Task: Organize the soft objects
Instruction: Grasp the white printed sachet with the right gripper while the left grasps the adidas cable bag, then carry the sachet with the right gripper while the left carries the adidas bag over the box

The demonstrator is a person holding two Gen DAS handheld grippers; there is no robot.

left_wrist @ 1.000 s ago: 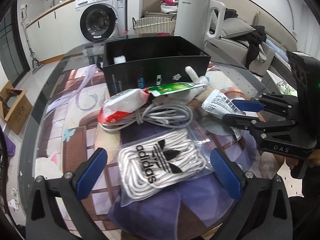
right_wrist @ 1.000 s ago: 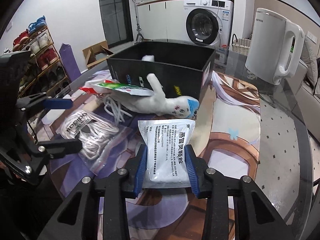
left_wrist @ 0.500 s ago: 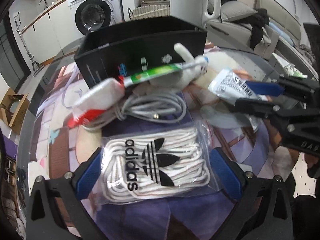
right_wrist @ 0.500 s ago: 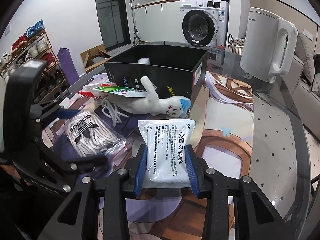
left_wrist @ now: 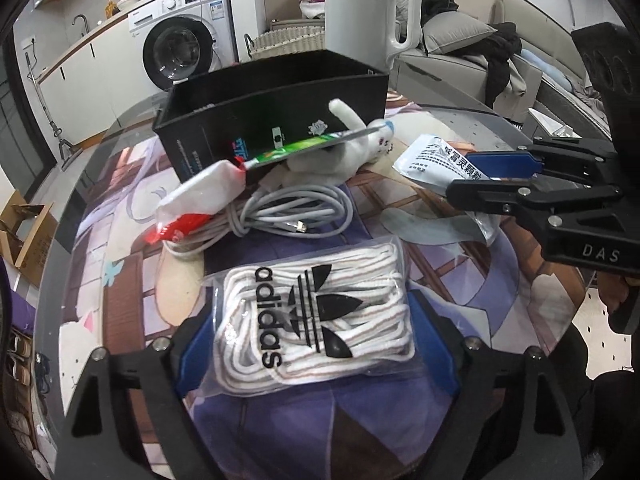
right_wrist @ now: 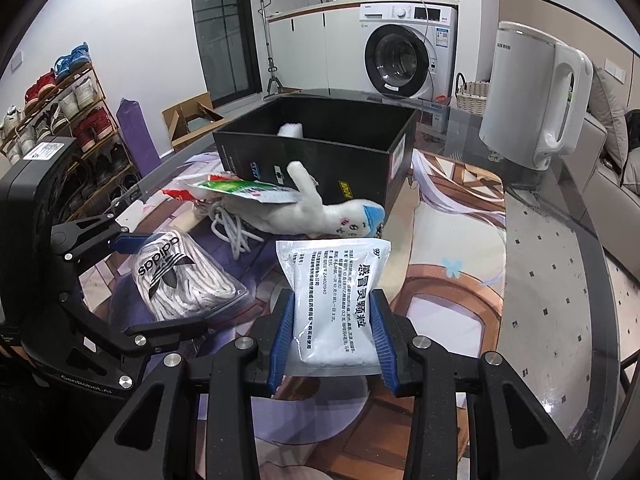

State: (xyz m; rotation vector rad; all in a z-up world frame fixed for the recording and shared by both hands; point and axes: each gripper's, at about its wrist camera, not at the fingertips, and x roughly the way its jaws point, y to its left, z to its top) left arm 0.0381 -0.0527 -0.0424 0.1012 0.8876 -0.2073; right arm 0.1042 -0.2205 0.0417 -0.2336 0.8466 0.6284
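Note:
A clear bag of white adidas laces [left_wrist: 316, 320] lies on the printed mat between my left gripper's [left_wrist: 316, 344] blue pads. Its jaws are closing; the pads stand at the bag's plastic edges and the bag looks unsquashed. From the right wrist the same bag [right_wrist: 176, 276] sits inside the left gripper [right_wrist: 160, 280]. My right gripper [right_wrist: 332, 332] is shut on a white medicine sachet [right_wrist: 336, 300] and holds it above the mat; the left wrist view shows this gripper [left_wrist: 468, 176] and its sachet [left_wrist: 436, 156] too. Behind stands an open black box [left_wrist: 240, 128].
A white plush toy [right_wrist: 320, 216], a green packet [left_wrist: 304, 146], a red-and-white packet [left_wrist: 200, 192] and a coiled white cable [left_wrist: 288, 212] lie against the box front. A white kettle [right_wrist: 528, 100] stands at the back right on the round glass table [right_wrist: 560, 280].
My left gripper has come forward and down over the laces bag, and its jaws have narrowed from wide open to the bag's sides. The right gripper and sachet have stayed put.

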